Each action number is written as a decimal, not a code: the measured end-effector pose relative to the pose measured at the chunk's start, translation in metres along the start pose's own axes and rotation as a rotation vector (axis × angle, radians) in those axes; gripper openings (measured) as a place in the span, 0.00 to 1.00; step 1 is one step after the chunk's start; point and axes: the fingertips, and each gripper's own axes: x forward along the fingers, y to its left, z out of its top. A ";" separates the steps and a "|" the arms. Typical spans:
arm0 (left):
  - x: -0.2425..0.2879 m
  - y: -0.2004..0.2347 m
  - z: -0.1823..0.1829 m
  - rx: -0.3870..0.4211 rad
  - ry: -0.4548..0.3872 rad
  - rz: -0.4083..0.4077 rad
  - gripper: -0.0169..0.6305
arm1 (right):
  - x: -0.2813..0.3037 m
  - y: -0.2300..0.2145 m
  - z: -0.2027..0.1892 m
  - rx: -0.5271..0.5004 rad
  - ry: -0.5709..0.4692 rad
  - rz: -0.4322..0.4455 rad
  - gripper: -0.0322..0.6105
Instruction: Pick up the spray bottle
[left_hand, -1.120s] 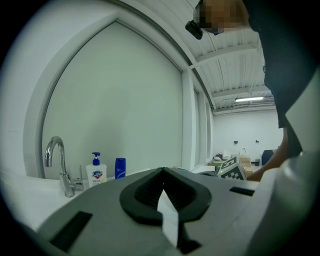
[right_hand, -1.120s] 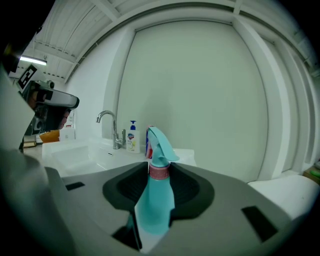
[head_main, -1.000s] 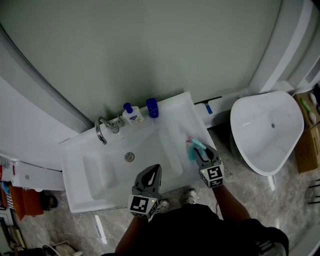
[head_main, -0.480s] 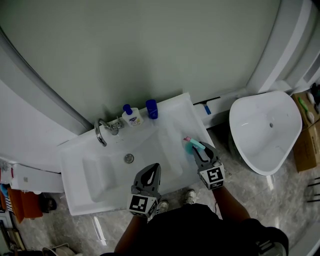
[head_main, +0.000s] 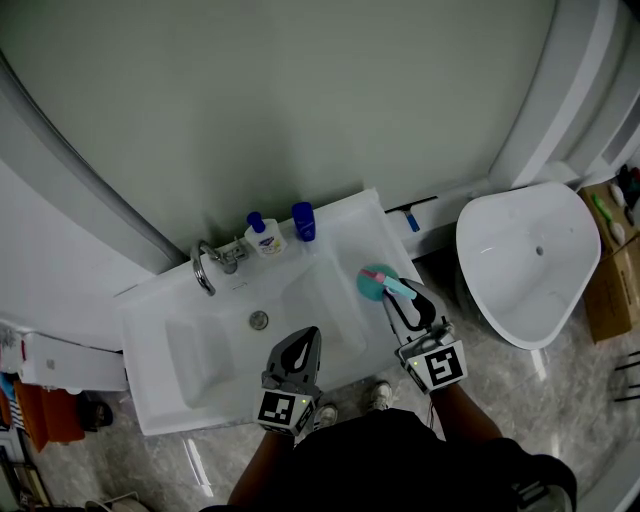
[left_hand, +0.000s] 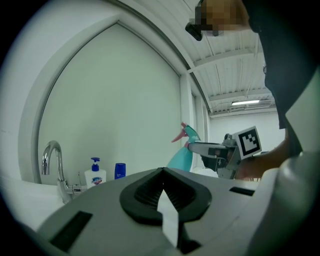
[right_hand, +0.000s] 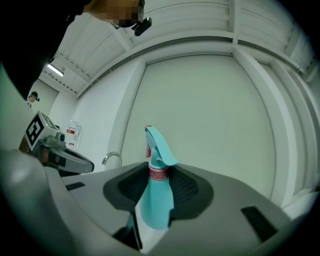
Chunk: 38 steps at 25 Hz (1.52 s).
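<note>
One spray bottle (head_main: 373, 283) higher than before, right claw (head_main: 395, 297) clamped

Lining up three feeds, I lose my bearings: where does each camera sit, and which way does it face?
Head view: on the person's head, steeply down at the sink; torso, left gripper, right gripper show.
Left gripper view: on the left gripper, along its shut jaws toward the faucet.
Right gripper view: on the right gripper, along jaws clamping the spray bottle.
Shared: all see the spray bottle.
</note>
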 end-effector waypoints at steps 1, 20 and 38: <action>-0.001 0.000 0.001 0.000 -0.003 -0.001 0.02 | -0.001 0.003 0.010 0.004 -0.024 0.003 0.25; -0.025 0.001 0.043 0.043 -0.079 0.004 0.02 | -0.037 0.040 0.089 -0.043 -0.161 0.012 0.25; -0.034 -0.002 0.047 0.051 -0.073 -0.002 0.02 | -0.037 0.043 0.078 -0.076 -0.131 -0.007 0.25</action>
